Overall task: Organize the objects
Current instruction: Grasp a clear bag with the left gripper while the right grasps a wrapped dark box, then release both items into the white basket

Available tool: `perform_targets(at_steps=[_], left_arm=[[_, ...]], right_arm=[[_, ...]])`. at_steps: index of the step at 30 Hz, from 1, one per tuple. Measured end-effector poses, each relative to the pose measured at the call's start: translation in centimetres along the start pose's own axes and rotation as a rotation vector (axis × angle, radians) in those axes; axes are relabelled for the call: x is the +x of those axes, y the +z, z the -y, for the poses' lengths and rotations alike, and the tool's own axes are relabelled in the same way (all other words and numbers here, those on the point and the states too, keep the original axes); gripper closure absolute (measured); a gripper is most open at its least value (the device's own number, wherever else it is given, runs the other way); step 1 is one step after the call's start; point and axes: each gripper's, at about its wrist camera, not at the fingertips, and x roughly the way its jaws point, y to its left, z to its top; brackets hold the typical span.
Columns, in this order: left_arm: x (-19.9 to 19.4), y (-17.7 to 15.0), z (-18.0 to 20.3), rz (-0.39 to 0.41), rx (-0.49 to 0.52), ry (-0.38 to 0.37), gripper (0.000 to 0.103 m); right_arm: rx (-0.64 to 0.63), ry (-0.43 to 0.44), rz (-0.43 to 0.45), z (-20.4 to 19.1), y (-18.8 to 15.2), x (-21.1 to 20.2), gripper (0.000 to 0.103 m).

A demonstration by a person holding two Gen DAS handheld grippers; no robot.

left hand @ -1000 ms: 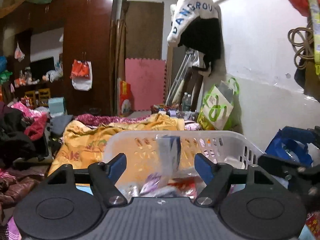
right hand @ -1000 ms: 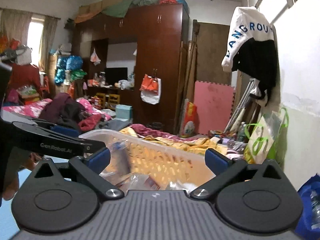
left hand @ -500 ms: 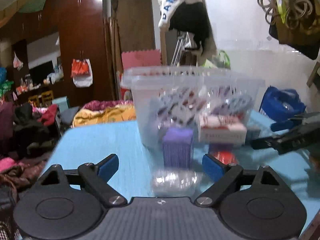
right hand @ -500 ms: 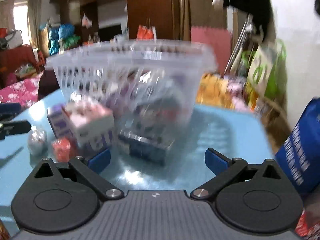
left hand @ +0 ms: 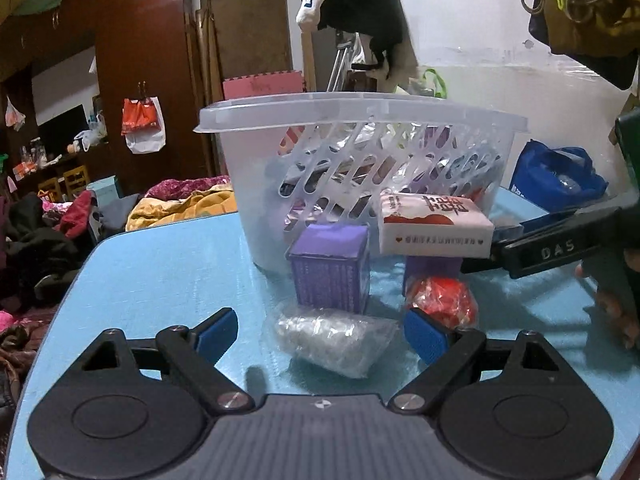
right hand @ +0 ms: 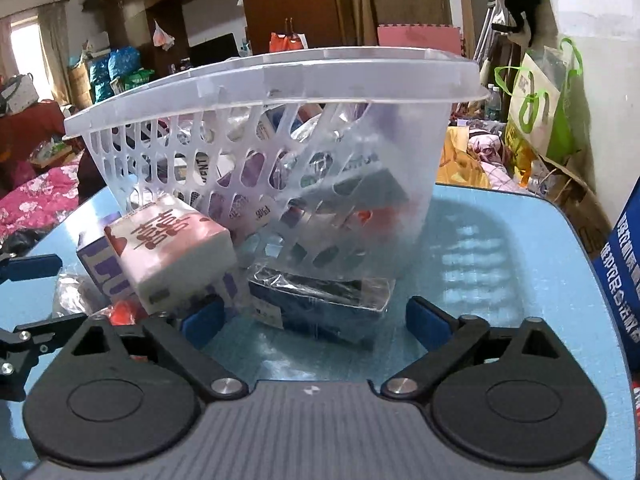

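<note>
A clear slotted basket (left hand: 360, 128) full of packets stands on the blue table (left hand: 160, 272). In front of it lie a purple box (left hand: 330, 268), a pink-and-white tissue pack (left hand: 434, 226), a red packet (left hand: 444, 302) and a clear wrapped packet (left hand: 332, 338). My left gripper (left hand: 320, 336) is open, low over the table, with the clear packet between its fingers and untouched. In the right wrist view, a dark wrapped box (right hand: 320, 300) lies against the basket (right hand: 280, 80). My right gripper (right hand: 316, 320) straddles this box; its jaws are closing, with small gaps still showing on both sides.
The tissue pack (right hand: 172, 248) rests on a purple box (right hand: 96, 268) left of my right gripper. A blue bag (right hand: 624, 260) stands at the table's right edge. Beyond the far edge are a cluttered bed and a green-and-white bag (right hand: 536, 112).
Both grippers came down from above the basket to table level in front of it. The loose items came into view, and the right jaws narrowed.
</note>
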Motion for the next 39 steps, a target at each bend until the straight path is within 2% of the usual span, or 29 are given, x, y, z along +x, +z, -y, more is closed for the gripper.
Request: perform_targets(at_steps=[3, 5, 7, 16, 22, 30, 33, 37, 39], left_arm=[[0.0, 0.1, -0.2, 0.004, -0.015, -0.013, 0.017], [0.0, 0.1, -0.4, 0.005, -0.023, -0.037, 0.036], [-0.1, 0.1, -0.5, 0.008, -0.029, -0.044, 0.038], [-0.9, -0.1, -1.5, 0.062, -0.082, -0.079, 0.038], [-1.2, -0.3, -1.7, 0.091, -0.093, -0.081, 0.038], [-2.0, -0.5, -2.1, 0.141, -0.106, -0.073, 0.038], [-2.2, -0.5, -2.3, 0.157, -0.109, -0.071, 0.038], [-2.6, -0.5, -2.2, 0.185, -0.113, -0.048, 0.038], [-3.1, -0.3, -2.2, 0.200, -0.102, -0.073, 0.038]], right_arm=[[-0.009, 0.004, -0.001, -0.1, 0.1, 0.0, 0.021], [-0.020, -0.002, 0.002, -0.1, 0.2, -0.1, 0.024], [-0.018, -0.011, 0.016, 0.0, 0.1, -0.6, 0.028], [-0.012, -0.015, 0.121, 0.3, -1.2, -3.5, 0.029], [0.018, 0.018, 0.201, 0.6, -1.3, -4.6, 0.029], [-0.006, 0.017, 0.233, 0.2, -1.2, -4.8, 0.029], [-0.007, 0.045, 0.247, 0.1, -1.5, -5.2, 0.029], [-0.032, 0.055, 0.308, -0.4, -2.2, -6.4, 0.029], [-0.036, 0.077, 0.330, -0.5, -2.4, -7.2, 0.029]])
